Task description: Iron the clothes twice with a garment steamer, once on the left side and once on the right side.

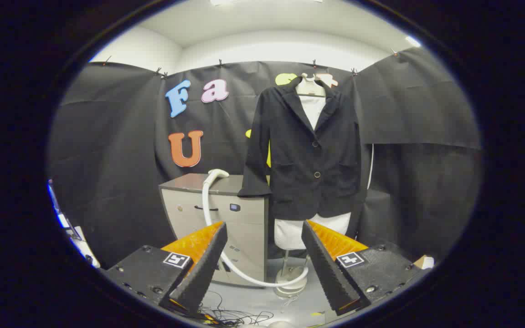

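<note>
Hand-held gripper (265,230) fingers apart, empty; steamer head (217,173) atop cabinet (244,214), hose (244,273) drooping down.

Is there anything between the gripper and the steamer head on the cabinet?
Nothing visible. The open gripper holds nothing; the white steamer head lies on the grey cabinet beyond its fingers, beside the black jacket on the mannequin.

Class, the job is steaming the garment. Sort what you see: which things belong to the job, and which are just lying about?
Job:
- black jacket on mannequin
- steamer head on cabinet
- white hose
- claw, open, holding nothing

Lying about:
- loose cables on floor
- small box
</note>
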